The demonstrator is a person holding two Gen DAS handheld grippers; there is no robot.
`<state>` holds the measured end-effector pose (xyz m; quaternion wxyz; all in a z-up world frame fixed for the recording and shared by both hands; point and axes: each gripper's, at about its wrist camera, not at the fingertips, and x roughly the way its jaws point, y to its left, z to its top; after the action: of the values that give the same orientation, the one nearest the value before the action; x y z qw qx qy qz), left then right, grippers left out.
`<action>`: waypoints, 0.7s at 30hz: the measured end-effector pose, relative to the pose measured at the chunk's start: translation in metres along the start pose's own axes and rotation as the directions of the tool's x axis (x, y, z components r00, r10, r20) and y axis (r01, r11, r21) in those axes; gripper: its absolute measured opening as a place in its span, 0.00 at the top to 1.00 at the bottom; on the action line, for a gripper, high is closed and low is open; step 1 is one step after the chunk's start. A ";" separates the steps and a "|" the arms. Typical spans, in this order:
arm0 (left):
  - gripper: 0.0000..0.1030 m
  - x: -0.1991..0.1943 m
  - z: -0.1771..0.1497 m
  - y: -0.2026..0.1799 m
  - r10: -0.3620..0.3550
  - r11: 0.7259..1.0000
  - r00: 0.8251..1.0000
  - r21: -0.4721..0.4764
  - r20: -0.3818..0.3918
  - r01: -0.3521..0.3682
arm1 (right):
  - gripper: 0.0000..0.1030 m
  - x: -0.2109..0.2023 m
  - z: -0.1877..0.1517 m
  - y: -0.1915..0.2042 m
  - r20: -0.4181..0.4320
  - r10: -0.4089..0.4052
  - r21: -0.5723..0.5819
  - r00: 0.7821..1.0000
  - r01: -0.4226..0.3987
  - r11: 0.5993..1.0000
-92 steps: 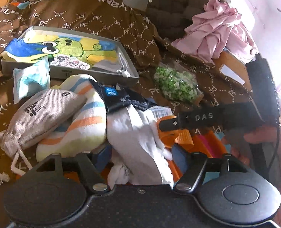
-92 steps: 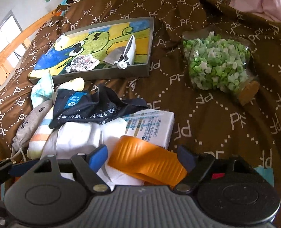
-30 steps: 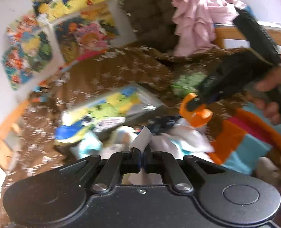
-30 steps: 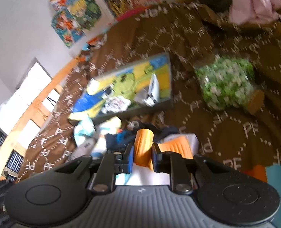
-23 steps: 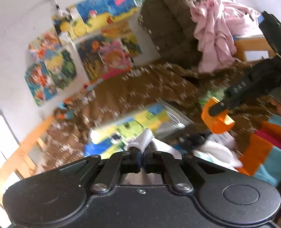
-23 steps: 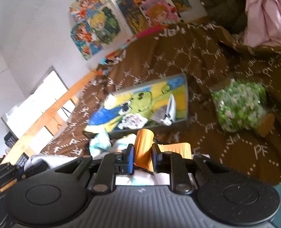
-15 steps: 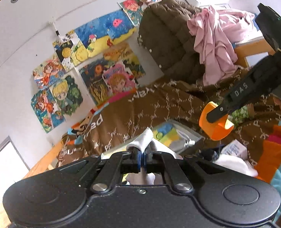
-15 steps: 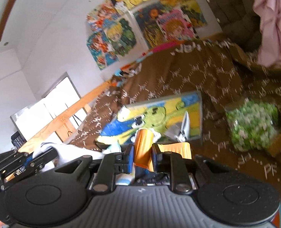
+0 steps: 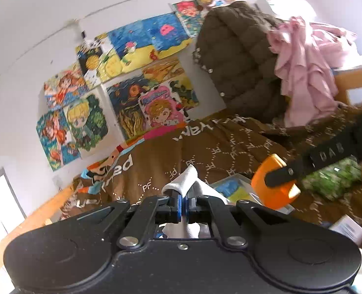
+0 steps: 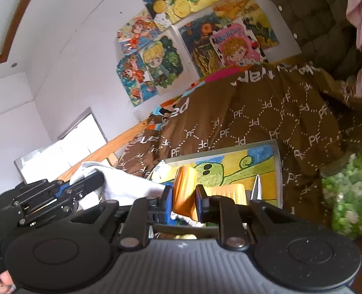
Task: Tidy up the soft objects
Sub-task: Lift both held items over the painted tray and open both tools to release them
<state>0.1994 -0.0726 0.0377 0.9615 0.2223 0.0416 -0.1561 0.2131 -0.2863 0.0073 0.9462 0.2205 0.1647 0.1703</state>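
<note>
Between left gripper [image 9: 183,207] jaws, white cloth [image 9: 184,180], pinched.

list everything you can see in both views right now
white cloth: 1, white, pinched in the left tongs
orange strap: 1, orange, pinched in the right tongs
bedspread: 1, brown with white PF print, covering the bed
picture tray: 1, grey rim, green cartoon creature on yellow and blue, on the bedspread
bag of green bits: 1, clear with green and white pieces, right of the tray
drawings: several, multicoloured, on the white wall
puffer jacket: 1, dark brown, hanging at the bed's far end
pink garment: 1, pink, beside the jacket
left tongs: shut on the cloth
right tongs: shut on the strap
</note>
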 end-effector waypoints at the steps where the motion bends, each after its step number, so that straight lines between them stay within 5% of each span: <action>1: 0.98 0.010 -0.002 0.004 0.002 1.000 1.000 -0.020 -0.001 -0.002 | 0.79 0.008 0.001 -0.003 -0.002 -0.001 0.012 1.000 0.001 1.000; 11: 0.98 0.079 -0.041 0.035 -0.017 0.986 0.997 -0.168 -0.075 0.004 | 0.79 0.080 -0.001 -0.015 -0.057 0.001 0.057 0.998 0.002 0.998; 21: 0.98 0.106 -0.070 0.053 -0.061 0.963 0.983 -0.269 -0.174 0.012 | 0.78 0.114 -0.010 -0.007 -0.154 -0.028 0.019 0.988 0.031 0.999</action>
<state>0.3161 -0.0260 -0.0188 0.9719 0.1033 0.1532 -0.1460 0.3118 -0.2435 -0.0314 0.9307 0.2144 0.2421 0.1711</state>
